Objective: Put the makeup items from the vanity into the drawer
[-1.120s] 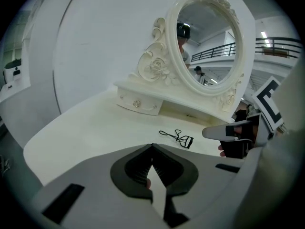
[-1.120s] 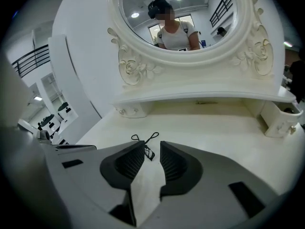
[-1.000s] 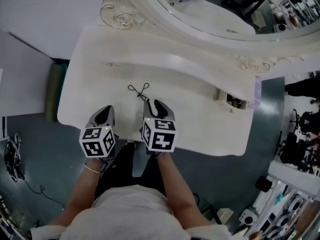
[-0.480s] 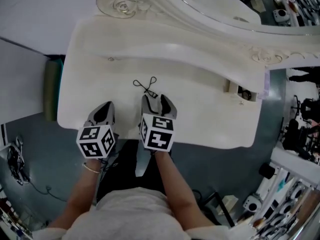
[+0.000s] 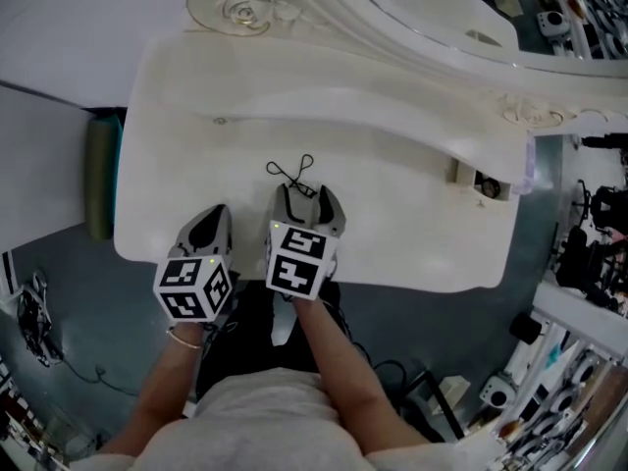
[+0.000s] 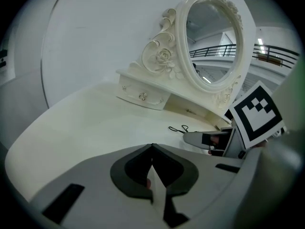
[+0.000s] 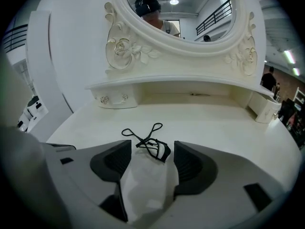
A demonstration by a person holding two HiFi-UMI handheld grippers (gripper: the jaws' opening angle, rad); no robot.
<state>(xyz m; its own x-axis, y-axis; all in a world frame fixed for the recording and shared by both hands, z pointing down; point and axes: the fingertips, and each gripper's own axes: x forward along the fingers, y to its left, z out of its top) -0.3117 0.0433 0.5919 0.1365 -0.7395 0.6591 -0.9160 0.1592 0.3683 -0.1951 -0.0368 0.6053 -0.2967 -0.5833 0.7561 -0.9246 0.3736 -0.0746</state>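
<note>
One black eyelash curler (image 7: 151, 146) is seen lying on the table (image 5: 412, 234), its head between the right gripper's (image 5: 307, 202) jaws, just opened wide and not gripping. The left gripper (image 5: 208, 226) is closed, empty. One drawer (image 5: 478, 181) is seen open, far right.

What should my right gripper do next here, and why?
Probably close the right gripper on the eyelash curler: its jaws have just been opening and now stand wide, with the curler's head lying between their tips on the vanity, not yet gripped.
</note>
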